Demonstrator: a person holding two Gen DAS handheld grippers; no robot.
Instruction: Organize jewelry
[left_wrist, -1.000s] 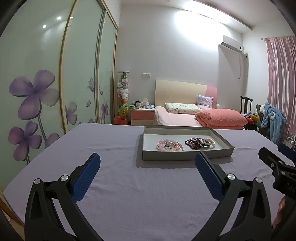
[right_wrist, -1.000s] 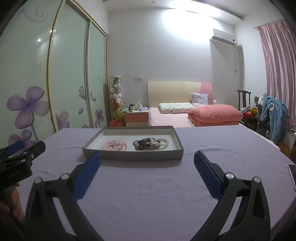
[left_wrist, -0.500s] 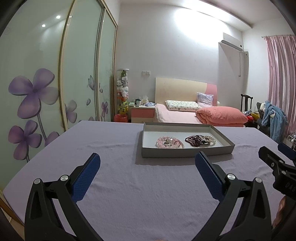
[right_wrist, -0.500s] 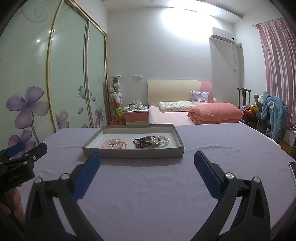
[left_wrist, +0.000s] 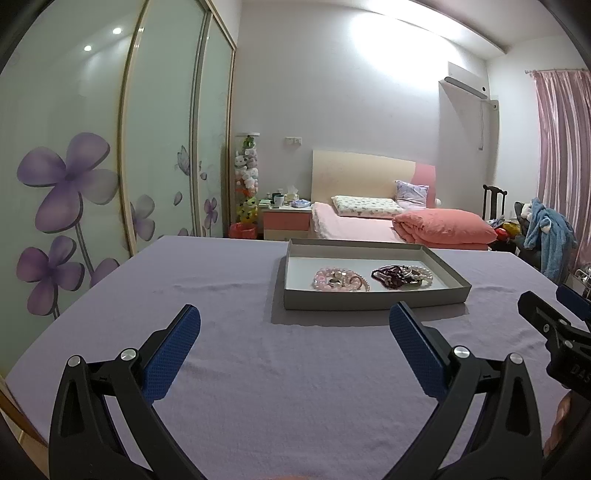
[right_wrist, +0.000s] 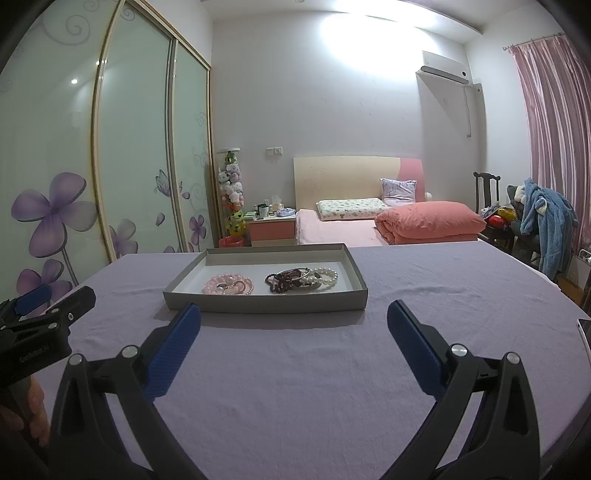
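Both grippers, left (left_wrist: 295, 325) and right (right_wrist: 293, 323), have fingers spread wide, holding nothing, near the tray (right_wrist: 258, 304). Inside it, beads (right_wrist: 301, 278) lie tangled; grabbing one could drag others out.

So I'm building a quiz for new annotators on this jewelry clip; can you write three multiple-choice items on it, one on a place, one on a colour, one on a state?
1. Where does the jewelry lie?
A. Inside the grey tray
B. Loose on the purple cloth
C. In the left gripper

2. What colour is the bead cluster at the left of the tray?
A. Green
B. Pink
C. Black

3. How do the two grippers stand?
A. Both shut on bracelets
B. Left shut, right open
C. Both open and empty

Answers:
1 A: the pink bead cluster and the dark and pearl bracelets sit within the walls of the grey tray.
2 B: its beads are pale pink.
3 C: the left gripper and the right gripper show wide gaps with nothing between the fingers.
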